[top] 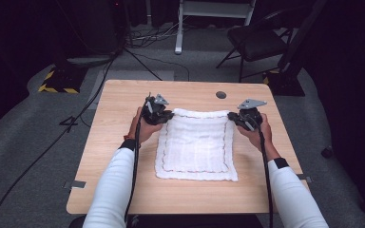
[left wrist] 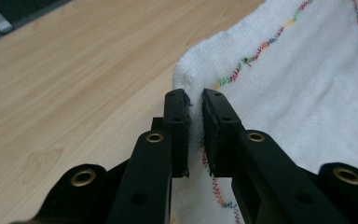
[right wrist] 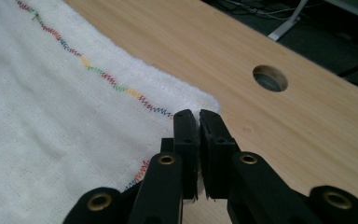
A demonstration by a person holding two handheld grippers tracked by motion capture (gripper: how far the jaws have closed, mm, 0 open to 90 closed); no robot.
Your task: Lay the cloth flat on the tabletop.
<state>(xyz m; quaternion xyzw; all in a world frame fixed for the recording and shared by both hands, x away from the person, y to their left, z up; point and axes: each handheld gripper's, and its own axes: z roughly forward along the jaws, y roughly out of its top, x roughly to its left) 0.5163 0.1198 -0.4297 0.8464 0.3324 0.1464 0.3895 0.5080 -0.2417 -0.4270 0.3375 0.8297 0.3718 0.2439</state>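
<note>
A white towel [top: 197, 145] with a multicoloured zigzag stitch border lies on the wooden table [top: 123, 166]. My left gripper [top: 164, 115] is shut on its far left corner; in the left gripper view the black jaws pinch the towel [left wrist: 279, 93] edge, gripper [left wrist: 195, 100]. My right gripper [top: 237, 118] is shut on the far right corner; in the right gripper view the towel [right wrist: 51, 116] fold is squeezed between the pads, gripper [right wrist: 198, 116]. The far edge of the towel is lifted a little off the table, while the near edge rests flat.
A round cable hole [top: 221, 94] sits in the table just beyond the towel, also seen as the hole [right wrist: 270, 78] in the right gripper view. A black chair [top: 254, 40] and cables lie on the floor behind the table.
</note>
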